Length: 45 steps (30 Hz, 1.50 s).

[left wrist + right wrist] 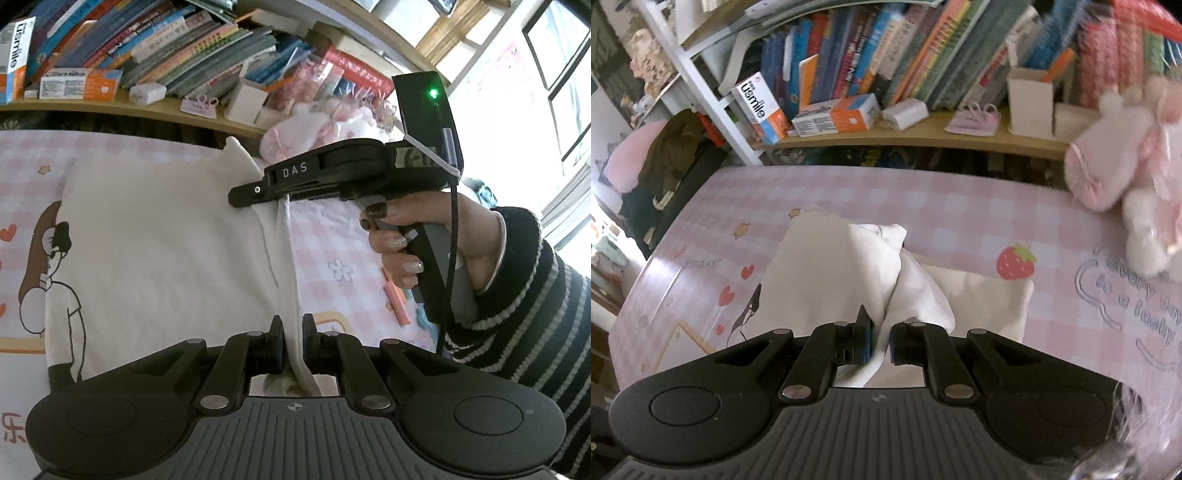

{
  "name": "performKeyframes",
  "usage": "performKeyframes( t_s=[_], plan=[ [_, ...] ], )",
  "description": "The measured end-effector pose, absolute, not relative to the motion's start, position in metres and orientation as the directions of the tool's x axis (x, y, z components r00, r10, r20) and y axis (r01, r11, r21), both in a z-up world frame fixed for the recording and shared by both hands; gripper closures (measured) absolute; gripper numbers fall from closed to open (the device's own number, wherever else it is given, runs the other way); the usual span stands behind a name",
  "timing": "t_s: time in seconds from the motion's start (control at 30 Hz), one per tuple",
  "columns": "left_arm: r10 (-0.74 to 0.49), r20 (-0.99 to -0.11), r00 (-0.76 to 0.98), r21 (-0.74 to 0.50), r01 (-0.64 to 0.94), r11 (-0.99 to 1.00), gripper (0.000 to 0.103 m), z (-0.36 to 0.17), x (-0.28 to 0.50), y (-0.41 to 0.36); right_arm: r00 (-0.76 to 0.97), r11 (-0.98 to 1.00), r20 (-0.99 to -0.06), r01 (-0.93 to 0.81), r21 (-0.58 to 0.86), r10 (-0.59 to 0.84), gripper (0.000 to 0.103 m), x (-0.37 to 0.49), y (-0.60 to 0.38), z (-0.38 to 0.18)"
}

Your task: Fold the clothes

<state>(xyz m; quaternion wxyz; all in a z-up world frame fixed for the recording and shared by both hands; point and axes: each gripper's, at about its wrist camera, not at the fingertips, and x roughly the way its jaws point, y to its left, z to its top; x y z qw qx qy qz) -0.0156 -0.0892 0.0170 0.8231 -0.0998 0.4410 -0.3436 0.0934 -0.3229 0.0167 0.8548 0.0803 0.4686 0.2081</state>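
Observation:
A white garment lies on the pink checked tabletop, one edge lifted into a taut ridge. My left gripper is shut on the near end of that edge. My right gripper, held by a hand in a striped sleeve, pinches the same edge farther along. In the right wrist view the white garment bunches up in front, with my right gripper shut on a fold of it. Cloth hides the fingertips' inner faces.
A wooden shelf packed with books and boxes runs along the table's far side. A pink plush toy sits at the back right. A pink strip lies on the mat near the hand. A dark chair with clothes stands at left.

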Motion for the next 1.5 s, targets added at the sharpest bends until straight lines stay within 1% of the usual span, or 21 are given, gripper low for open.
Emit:
performKeyframes(
  t_s=[0.33, 0.93, 1.23, 1.33, 1.37, 1.5],
  plan=[
    [-0.653, -0.674, 0.345, -0.458, 0.499, 0.736, 0.095, 0.019, -0.013, -0.092, 0.494, 0.889, -0.74, -0.224, 0.399, 0.457, 0.095, 0.082, -0.345, 0.007],
    [-0.651, -0.697, 0.301, -0.478, 0.482, 0.734, 0.095, 0.002, -0.012, -0.1, 0.484, 0.882, -0.744, -0.161, 0.442, 0.461, 0.095, 0.078, -0.359, -0.012],
    [-0.62, -0.735, 0.274, -0.454, 0.481, 0.75, 0.094, -0.016, -0.012, -0.114, 0.467, 0.879, -0.759, -0.094, 0.467, 0.453, 0.094, 0.079, -0.366, -0.027],
    [-0.609, -0.748, 0.263, -0.448, 0.477, 0.756, 0.092, -0.021, -0.014, -0.117, 0.47, 0.883, -0.765, -0.072, 0.464, 0.44, 0.089, 0.08, -0.369, -0.029],
    [-0.606, -0.752, 0.259, -0.446, 0.478, 0.757, 0.091, -0.022, -0.015, -0.118, 0.473, 0.886, -0.767, -0.063, 0.46, 0.433, 0.083, 0.081, -0.37, -0.03],
    [-0.6, -0.755, 0.267, -0.428, 0.492, 0.758, 0.091, -0.024, -0.018, -0.121, 0.501, 0.884, -0.759, -0.027, 0.467, 0.416, 0.078, 0.091, -0.375, -0.031]
  ],
)
